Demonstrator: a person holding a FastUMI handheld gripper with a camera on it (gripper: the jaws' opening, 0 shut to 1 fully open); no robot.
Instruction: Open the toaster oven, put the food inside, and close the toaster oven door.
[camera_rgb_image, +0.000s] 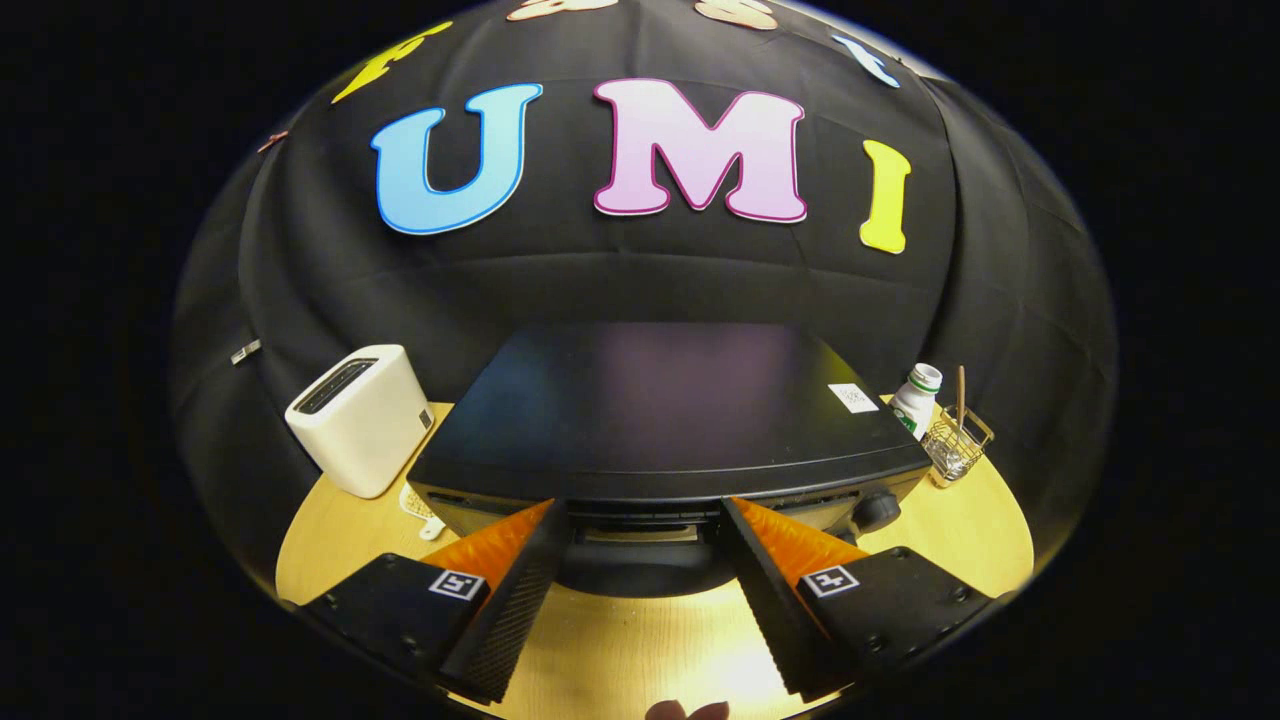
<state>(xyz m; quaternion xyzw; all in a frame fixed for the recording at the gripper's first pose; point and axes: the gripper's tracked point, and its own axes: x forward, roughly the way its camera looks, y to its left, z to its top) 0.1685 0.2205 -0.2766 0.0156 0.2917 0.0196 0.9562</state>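
Gripper (645, 520) spread wide, nothing between the fingers (515, 590); tips level with the upper front edge of the oven (660, 410). Oven sits mid-table, seen from above and in front; door appears shut, a dark rounded shape just under the front edge, between the tips, is probably the handle (640, 575). Knob (878, 510) at the front right corner. Food: a small reddish-brown bit (685, 711) on the table (640, 640) below the fingers, too cut off to identify.

Step in hand, judged: opening the door. Best done by lowering the tips onto the handle, centred, closing fully on it before pulling, then drawing out and down along the hinge arc.

Room: bare table in front of the oven, enough for the door to swing down. White toaster (360, 415) to the left, bottle (915, 400) and wire basket (957, 445) to the right, all set back beside the oven, apart from the pull path. Right finger near the knob; keep off it.
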